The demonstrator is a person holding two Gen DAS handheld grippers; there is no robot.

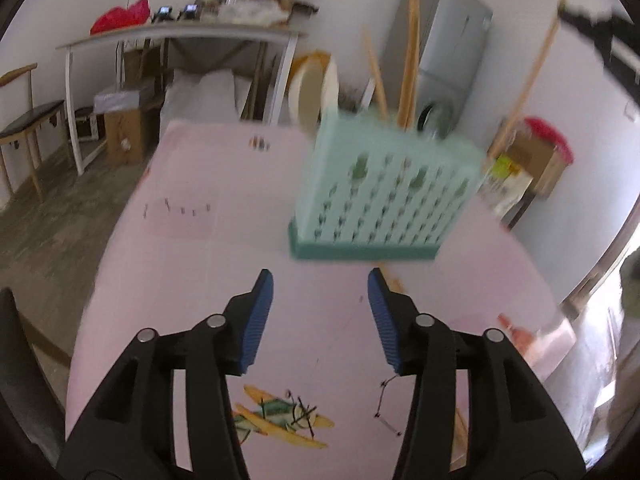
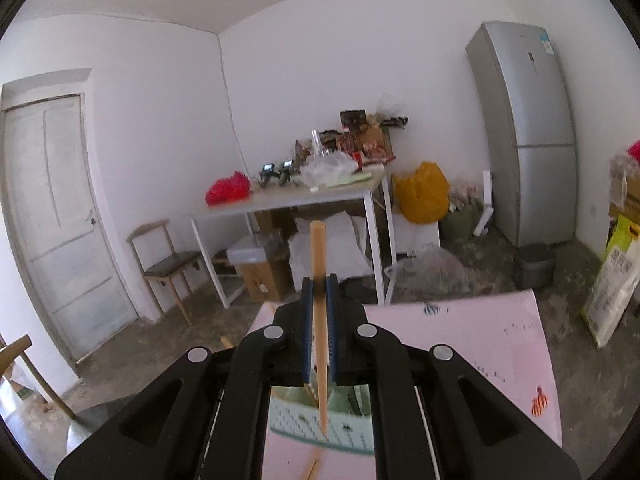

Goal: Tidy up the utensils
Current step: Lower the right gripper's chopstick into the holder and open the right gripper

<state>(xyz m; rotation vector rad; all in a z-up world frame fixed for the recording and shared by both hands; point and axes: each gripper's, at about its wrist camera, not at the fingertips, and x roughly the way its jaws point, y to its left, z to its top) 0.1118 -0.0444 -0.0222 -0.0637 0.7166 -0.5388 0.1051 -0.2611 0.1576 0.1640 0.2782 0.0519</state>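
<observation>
Right gripper [image 2: 319, 280]: our blue pads are clamped on a wooden chopstick [image 2: 319, 264]. The stick runs near upright through the jaws, its top end poking above the pad tips, its lower end hanging over the mint-green utensil holder [image 2: 320, 428], seen below between the gripper arms. We can't tell whether the tip touches the holder.

Left gripper [image 1: 320, 284]: our jaws are apart, with nothing between the pads, only the pink tablecloth [image 1: 192, 264] under them. The holder [image 1: 384, 204] stands on the cloth just ahead, perforated wall toward us, darker green base. Several chopsticks [image 1: 410, 60] already stand in it, leaning. One more stick [image 1: 394, 280] lies on the cloth just in front of the holder's base, by our right finger.

The left view is motion-blurred, so fine detail is soft. Background: fridge [image 2: 528, 136], cluttered white table [image 2: 296, 196], chair [image 2: 168, 260].
</observation>
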